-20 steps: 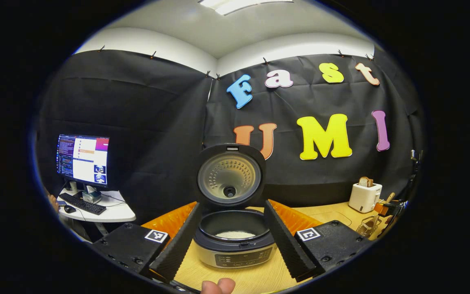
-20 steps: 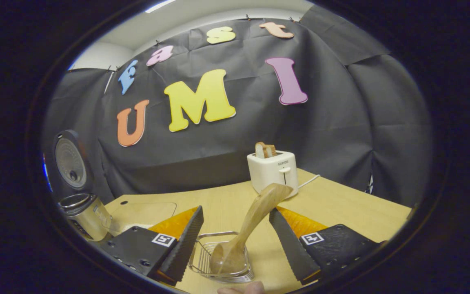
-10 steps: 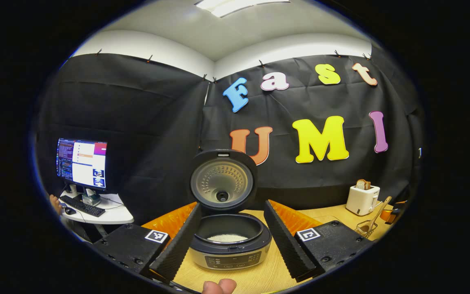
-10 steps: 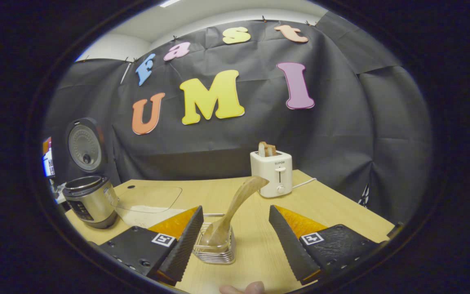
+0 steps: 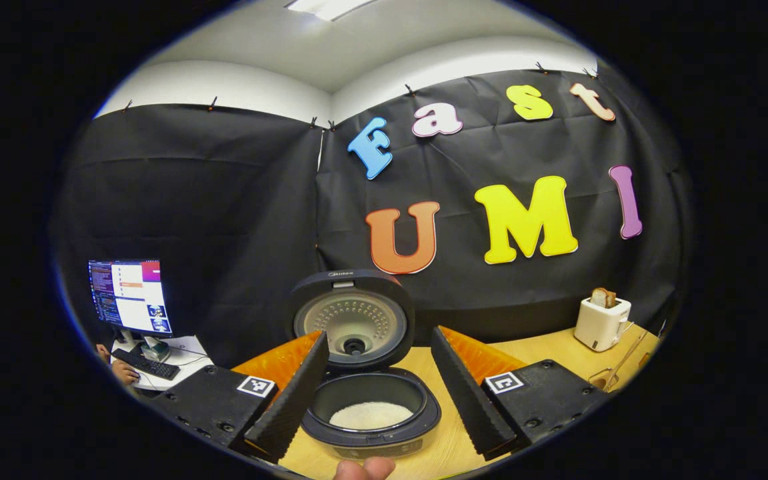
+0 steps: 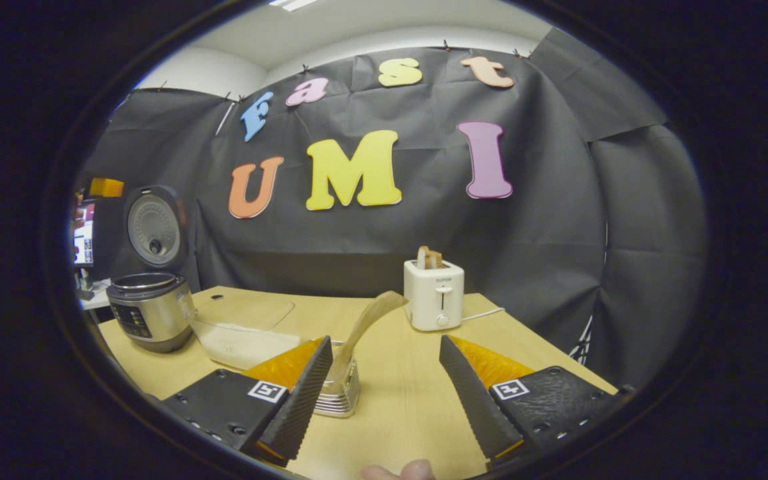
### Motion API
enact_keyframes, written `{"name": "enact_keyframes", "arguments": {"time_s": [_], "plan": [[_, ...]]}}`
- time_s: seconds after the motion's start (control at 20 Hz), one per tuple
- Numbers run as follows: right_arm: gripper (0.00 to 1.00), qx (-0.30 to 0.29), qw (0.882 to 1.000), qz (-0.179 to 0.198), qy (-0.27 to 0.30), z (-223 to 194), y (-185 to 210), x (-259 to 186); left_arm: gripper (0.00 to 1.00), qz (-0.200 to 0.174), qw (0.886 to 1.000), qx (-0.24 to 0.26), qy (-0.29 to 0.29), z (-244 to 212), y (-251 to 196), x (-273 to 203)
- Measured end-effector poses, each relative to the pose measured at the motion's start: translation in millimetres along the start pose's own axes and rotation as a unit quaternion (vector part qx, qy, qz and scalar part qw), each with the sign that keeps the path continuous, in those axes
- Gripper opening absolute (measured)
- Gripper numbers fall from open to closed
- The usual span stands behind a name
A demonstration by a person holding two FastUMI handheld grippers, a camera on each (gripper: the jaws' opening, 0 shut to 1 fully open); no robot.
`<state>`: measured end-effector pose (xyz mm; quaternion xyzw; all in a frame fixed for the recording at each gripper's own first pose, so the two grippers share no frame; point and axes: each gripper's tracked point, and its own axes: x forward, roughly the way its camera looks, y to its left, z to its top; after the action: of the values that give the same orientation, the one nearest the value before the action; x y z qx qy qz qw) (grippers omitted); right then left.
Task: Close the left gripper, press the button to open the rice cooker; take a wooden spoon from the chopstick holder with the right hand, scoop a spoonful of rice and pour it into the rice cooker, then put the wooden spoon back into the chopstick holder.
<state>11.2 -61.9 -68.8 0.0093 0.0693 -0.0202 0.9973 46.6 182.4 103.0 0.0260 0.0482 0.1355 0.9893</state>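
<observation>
the wooden spoon (image 6: pixel 369 319) is standing in the chopstick holder (image 6: pixel 340 389), so the job looks almost done. the good thing to do now, i think, is to pull the right gripper (image 6: pixel 384 393) straight away and not bump the spoon handle, which leans up and over between its fingers.

the right gripper's fingers are spread wide. they hold nothing. the holder sits on the bench (image 6: pixel 397 413) just beside the left finger, partly behind it, and the spoon touches neither finger.

the left gripper (image 5: pixel 379 393) has its fingers spread wide too, and they pinch nothing. the rice cooker (image 5: pixel 371 417) sits between those fingers, a bit past the tips, with its lid (image 5: pixel 352 319) standing up open. there is white rice (image 5: pixel 371 415) in the pot.

in the right gripper view the cooker is far off to the left of the fingers, and a toaster (image 6: pixel 433 295) stands past the tips.
</observation>
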Motion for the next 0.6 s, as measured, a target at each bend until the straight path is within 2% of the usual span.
{"name": "enact_keyframes", "arguments": {"time_s": [0.05,0.2,0.3,0.55,0.6], "plan": [[0.95,-0.002,1.0,0.005,-0.004,1,2,-2,0.98,0.002,1.0,0.0,0.003,11,1,9],[0.95,-0.013,1.0,0.02,-0.007,0,6,-4,0.98,0.016,1.0,0.013,-0.001,45,14,40],[0.96,-0.014,0.999,0.036,-0.011,3,11,-6,0.98,0.018,1.0,0.011,0.019,65,26,74],[0.95,0.004,0.998,0.055,-0.001,-7,23,0,0.98,0.039,0.995,0.016,0.088,67,46,136],[0.92,0.004,0.998,0.061,0.003,-9,29,-1,0.98,0.037,0.994,0.008,0.101,64,46,147]]}}
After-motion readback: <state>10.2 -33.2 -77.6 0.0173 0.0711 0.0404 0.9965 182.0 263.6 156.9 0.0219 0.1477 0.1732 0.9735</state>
